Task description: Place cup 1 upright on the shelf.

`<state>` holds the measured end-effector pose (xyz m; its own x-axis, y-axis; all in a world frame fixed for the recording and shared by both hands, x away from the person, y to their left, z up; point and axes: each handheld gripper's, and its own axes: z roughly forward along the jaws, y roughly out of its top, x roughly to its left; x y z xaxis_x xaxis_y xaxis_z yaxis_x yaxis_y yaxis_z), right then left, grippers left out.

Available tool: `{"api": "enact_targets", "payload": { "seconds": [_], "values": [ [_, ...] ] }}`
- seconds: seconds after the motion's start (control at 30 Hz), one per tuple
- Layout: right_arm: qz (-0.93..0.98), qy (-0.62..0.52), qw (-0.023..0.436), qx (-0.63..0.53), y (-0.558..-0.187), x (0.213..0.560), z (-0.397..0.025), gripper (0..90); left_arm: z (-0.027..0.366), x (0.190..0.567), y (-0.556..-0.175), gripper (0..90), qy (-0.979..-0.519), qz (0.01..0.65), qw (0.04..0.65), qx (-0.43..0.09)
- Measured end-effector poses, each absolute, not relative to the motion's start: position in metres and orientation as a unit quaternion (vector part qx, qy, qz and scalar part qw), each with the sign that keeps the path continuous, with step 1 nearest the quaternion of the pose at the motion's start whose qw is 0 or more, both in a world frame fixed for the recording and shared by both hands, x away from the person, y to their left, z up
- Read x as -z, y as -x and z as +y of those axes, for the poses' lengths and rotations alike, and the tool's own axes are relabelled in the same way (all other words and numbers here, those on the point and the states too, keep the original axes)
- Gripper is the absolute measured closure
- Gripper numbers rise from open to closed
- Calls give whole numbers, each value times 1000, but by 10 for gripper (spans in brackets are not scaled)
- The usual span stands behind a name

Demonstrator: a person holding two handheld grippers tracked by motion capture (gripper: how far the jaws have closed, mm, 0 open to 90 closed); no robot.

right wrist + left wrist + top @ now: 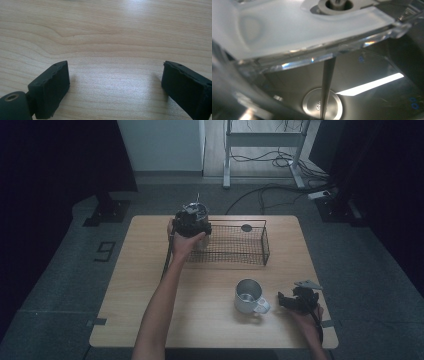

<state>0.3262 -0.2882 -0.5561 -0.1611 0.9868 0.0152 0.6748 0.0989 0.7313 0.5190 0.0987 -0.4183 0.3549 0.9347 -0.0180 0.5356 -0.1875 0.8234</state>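
Note:
My left gripper (191,223) is held at the left end of a black wire basket (250,261), right against a shiny steel vessel (197,210) with a thin rod sticking up from it. The left gripper view looks from very close into that steel vessel (372,72), under a frosted clear lid (294,27), with the thin rod (326,82) running down to its round bottom. The vessel hides the jaws. My right gripper (286,300) rests open near the table's front right, its black pads (51,87) spread over bare wood, just right of a steel mug (248,296).
The wooden table (145,285) has free room at its front left and centre. A small dark round thing (246,227) lies at the basket's far side. On the floor beyond the table are cables and a white desk frame (262,140).

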Motion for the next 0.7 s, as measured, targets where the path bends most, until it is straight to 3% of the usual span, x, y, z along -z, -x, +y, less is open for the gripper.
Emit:
{"api": "enact_targets", "payload": {
  "seconds": [0.7],
  "values": [
    [697,-596,253,-308,-326,556,-288,79,98,451,-524,39,-733,522,362,-244]
  ]
}}
